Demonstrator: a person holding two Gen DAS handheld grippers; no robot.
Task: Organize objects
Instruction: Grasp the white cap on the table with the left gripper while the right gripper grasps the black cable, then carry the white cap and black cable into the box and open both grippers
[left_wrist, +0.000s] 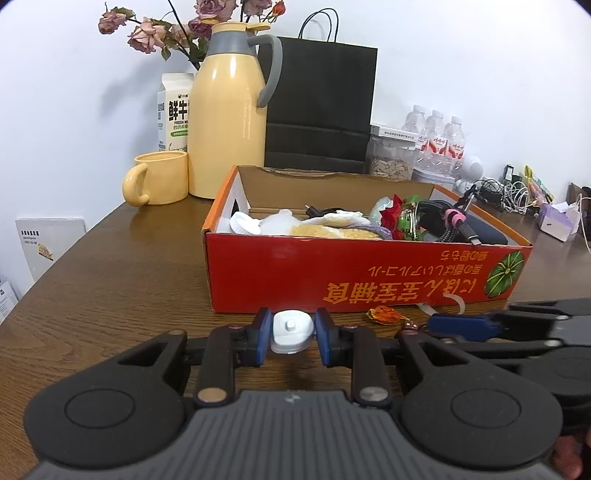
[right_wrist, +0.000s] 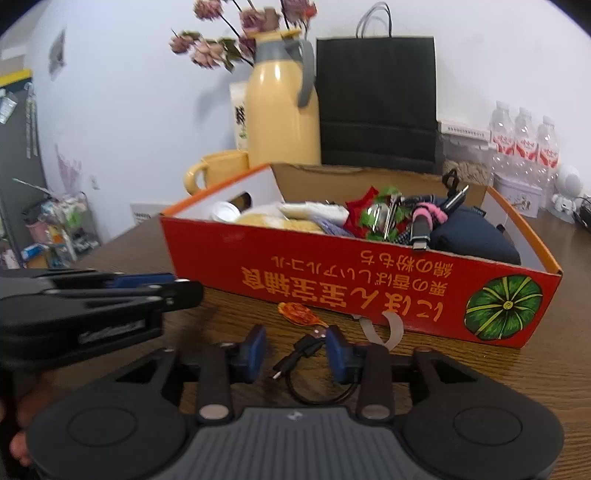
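A: At the lower centre of the left wrist view, we find the left gripper (left_wrist: 290, 334) narrowly set, its blue pads (left_wrist: 263, 332) pressed on either side of a small white plastic device (left_wrist: 291, 331) with a raised button on top. It is held just above the wooden table (left_wrist: 110, 280), in front of the red cardboard box (left_wrist: 362, 275).

B: And the right gripper (right_wrist: 295, 349)?

A: At the lower centre of the right wrist view. We see a gap between its blue pads (right_wrist: 256, 347), and a coiled black cable (right_wrist: 314, 369) lies on the table between them. The right-hand pad sits at the cable's connector end; whether it presses on it we cannot tell, and the left-hand pad stands apart from it.

B: What lies near the cable?

A: Just above it in the frame, an orange sweet wrapper (right_wrist: 299, 314) and a white strap loop (right_wrist: 388, 328), both at the foot of the box wall with the green pumpkin print.

B: The box contents?

A: Mid-frame, we note a white lid (left_wrist: 243, 223), yellow cloth (left_wrist: 325, 230), a red artificial flower (left_wrist: 397, 218), a braided cable with a pink tie (left_wrist: 456, 218) and a dark blue pouch (right_wrist: 472, 236).

B: Behind the box?

A: In the upper centre, a yellow thermos jug (left_wrist: 227, 110), a yellow mug (left_wrist: 159, 177), a milk carton (left_wrist: 173, 110), a black paper bag (left_wrist: 321, 103) and water bottles (left_wrist: 439, 136).
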